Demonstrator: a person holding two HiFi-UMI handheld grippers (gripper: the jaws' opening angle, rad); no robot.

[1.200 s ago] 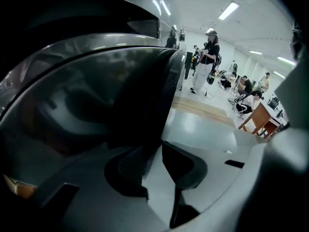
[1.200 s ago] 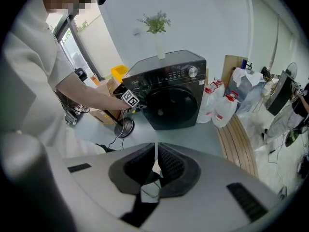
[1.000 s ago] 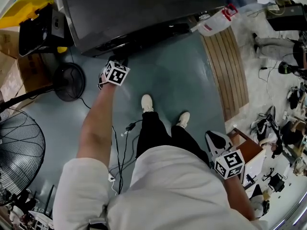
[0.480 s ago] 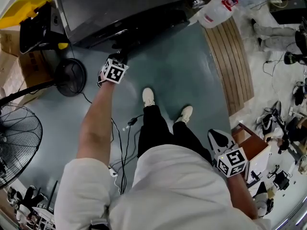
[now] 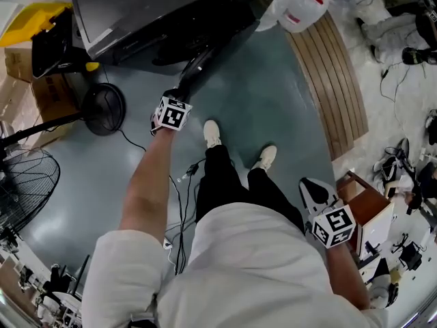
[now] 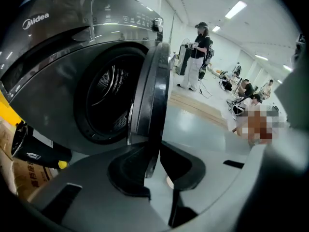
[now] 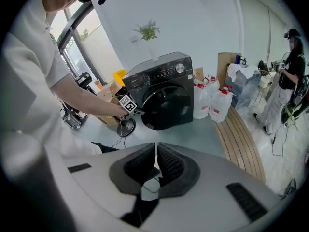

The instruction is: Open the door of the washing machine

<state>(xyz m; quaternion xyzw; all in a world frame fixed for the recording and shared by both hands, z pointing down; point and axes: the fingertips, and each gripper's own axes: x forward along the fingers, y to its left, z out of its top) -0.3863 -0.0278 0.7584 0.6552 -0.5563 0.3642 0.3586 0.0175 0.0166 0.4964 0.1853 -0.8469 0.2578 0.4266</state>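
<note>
The dark grey washing machine (image 5: pixel 157 5) stands at the top of the head view, and its round door (image 5: pixel 198 63) hangs part open, swung out towards me. My left gripper (image 5: pixel 179 93) is shut on the door's free edge. In the left gripper view the door rim (image 6: pixel 149 91) runs down between the pads of the left gripper (image 6: pixel 153 166), whose jaws have just been closing on it, and the open drum (image 6: pixel 108 98) shows behind. My right gripper (image 5: pixel 311 186) hangs by my right hip, shut and empty. The right gripper view shows its own jaws (image 7: pixel 156 166) and the machine (image 7: pixel 164 86) from afar.
A small black fan (image 5: pixel 102 108) stands left of the door, a larger fan (image 5: pixel 24 190) further left. Cables (image 5: pixel 179 183) trail by my feet. White water jugs (image 5: pixel 297 5) and a slatted wooden board (image 5: pixel 334 80) lie to the right. Another person (image 6: pixel 198 57) stands beyond.
The left gripper has drawn back from the machine towards me, and the door has swung out with it from nearly closed to part open. The right gripper has stayed by my hip.
</note>
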